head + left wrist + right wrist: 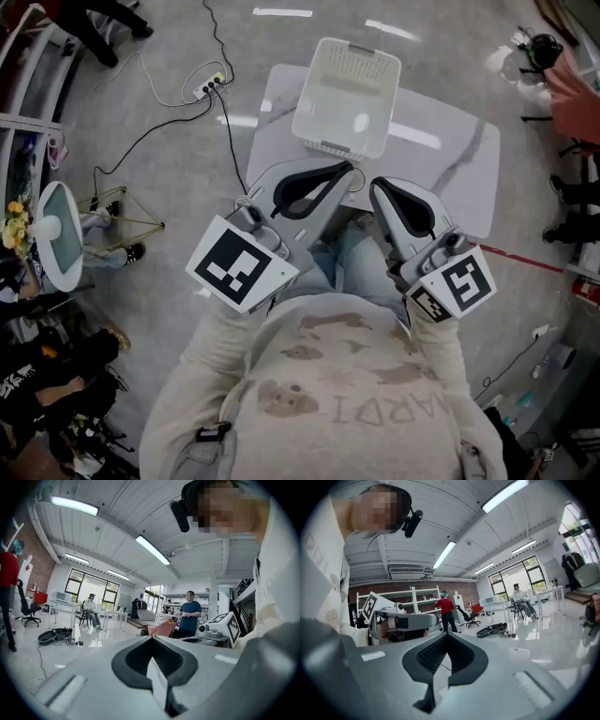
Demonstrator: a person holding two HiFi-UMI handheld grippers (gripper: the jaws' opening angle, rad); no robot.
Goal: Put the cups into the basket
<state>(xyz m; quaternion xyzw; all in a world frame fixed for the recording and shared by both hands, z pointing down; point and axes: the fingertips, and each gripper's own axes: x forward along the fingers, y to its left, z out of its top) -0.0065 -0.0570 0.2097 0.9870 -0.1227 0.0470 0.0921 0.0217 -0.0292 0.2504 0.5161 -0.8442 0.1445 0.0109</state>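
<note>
basket [345, 84] on table [450, 150] ahead; left gripper [347, 172], right gripper [378, 190] fingers pressed together

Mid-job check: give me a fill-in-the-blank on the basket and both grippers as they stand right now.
The basket on the table is ____ of cups.
The left gripper has its jaws ____.
The right gripper, jaws shut, holds ____.
Missing words: empty; shut; nothing.
</note>
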